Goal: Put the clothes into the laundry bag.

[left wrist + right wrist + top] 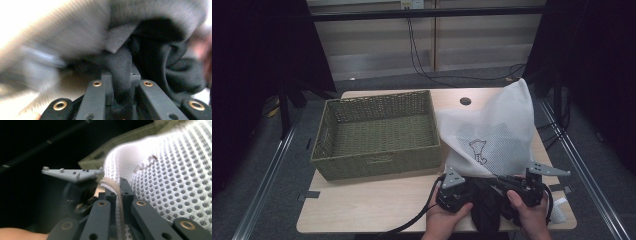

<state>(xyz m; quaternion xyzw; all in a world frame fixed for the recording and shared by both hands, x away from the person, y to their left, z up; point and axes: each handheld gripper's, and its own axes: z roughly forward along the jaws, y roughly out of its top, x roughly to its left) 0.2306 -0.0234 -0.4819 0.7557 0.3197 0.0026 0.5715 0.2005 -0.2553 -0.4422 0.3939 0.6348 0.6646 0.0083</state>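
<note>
Bench (377, 210): light wood top, carrying every item below.

Woven basket (374, 134): olive, rectangular, on the left half of the bench; interior bare. Stands just beside the mesh bag, to its left.

Mesh laundry bag (499, 132): white netting with a small printed figure, standing up in a peak on the right half of the bench, its mouth turned toward the person's edge. The rim of the mouth, a corded seam (117, 195), sits between the jaws of the right gripper.

Dark garment (486, 205): black cloth, bunched at the near edge of the bench directly below the bag's mouth, between the two hands. In the left gripper view a fold of it (122, 72) runs straight down between the jaws, with the pale bag close above.

Right gripper (517, 184): closed on the bag's rim and holding the mouth.

Left gripper (457, 196): clamped on the garment fold, right at the bag's mouth.

Handling note, a judgement: the step appears to be moving the garment through the bag's mouth. It goes best if the right gripper holds the rim lifted and taut so the opening stays wide, while the left works the cloth a fold at a time, taking care not to pinch netting together with cloth.
</note>
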